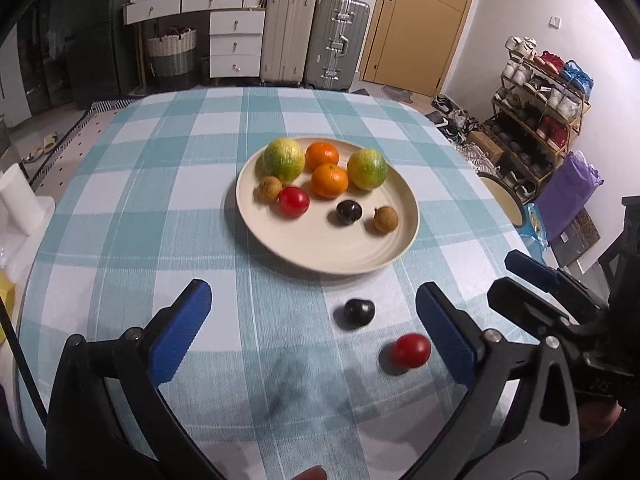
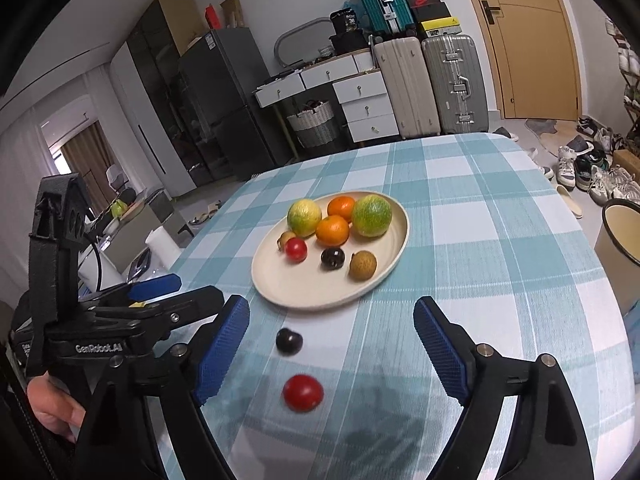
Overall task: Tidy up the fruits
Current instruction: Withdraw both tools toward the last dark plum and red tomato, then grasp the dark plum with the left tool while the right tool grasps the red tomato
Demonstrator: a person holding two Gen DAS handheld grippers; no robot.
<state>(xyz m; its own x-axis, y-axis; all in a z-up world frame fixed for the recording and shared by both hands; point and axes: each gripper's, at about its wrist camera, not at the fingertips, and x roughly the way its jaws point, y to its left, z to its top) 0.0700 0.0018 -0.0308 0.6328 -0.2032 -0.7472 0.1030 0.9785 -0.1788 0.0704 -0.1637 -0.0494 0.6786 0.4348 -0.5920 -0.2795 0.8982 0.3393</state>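
On a round, cream, ridged plate at mid-table: 2 mottled green-yellow citrus, 2 dimpled oranges, 2 rough tan longans, 1 glossy red tomato and 1 dark, shiny plum, all resting inside the low rim. Just off the plate's near edge, on the woven teal-and-white checked tablecloth: a second dark plum and, nearer the cameras, a second smooth red tomato, close together but not touching. Over both loose fruits, the left gripper, ribbed blue pads spread wide, nothing held. Alongside, the right gripper, blue textured pads likewise apart and empty, loose plum and tomato on the cloth between them. Beyond the table: hard-shell suitcases, white drawers, a woven basket, a loaded shoe rack.
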